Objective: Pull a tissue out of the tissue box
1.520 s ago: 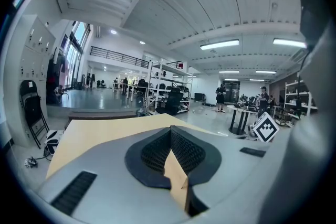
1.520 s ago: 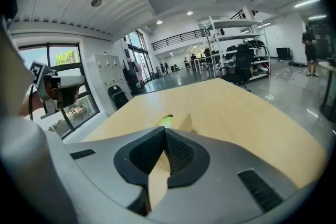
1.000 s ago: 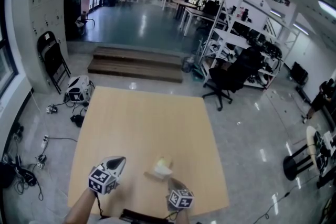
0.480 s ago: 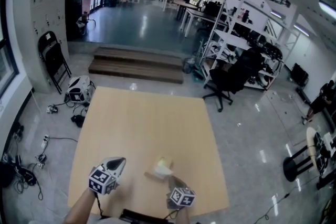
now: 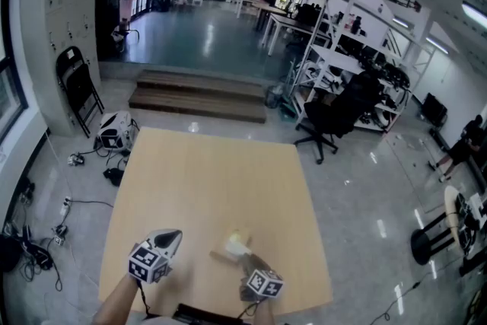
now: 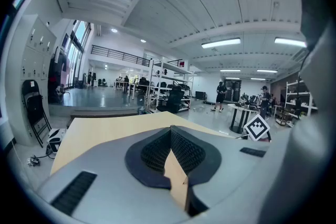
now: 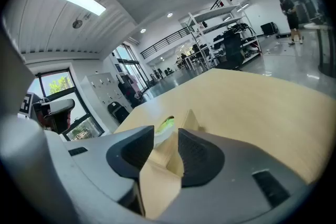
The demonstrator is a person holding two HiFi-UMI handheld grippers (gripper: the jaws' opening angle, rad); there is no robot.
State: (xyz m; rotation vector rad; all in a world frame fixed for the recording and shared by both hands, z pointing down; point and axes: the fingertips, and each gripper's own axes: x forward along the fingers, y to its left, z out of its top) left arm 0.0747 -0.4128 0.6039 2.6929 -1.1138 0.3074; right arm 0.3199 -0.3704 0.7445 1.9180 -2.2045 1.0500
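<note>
The tissue box [image 5: 237, 243] is a small pale thing on the wooden table [image 5: 213, 179], near its front edge, with a light tuft on top. In the right gripper view it shows just past the jaws as a white and green shape [image 7: 166, 124] with a tan flap [image 7: 192, 119] beside it. My right gripper [image 5: 248, 266] [image 7: 167, 131] sits directly behind the box. Its jaws are opening, a gap stands between the pads, and nothing is pressed between them. My left gripper [image 5: 169, 237] [image 6: 170, 129] hovers to the left of the box, its tips together and nothing held.
The tabletop stretches away bare beyond the box. Around the table lie a shiny floor, cables and a bag [image 5: 114, 129] at the left, wooden steps [image 5: 198, 93] beyond, and a black office chair [image 5: 335, 114] at the far right.
The right gripper's marker cube has rolled slightly and shifted a little. The left gripper and the tissue box look the same.
</note>
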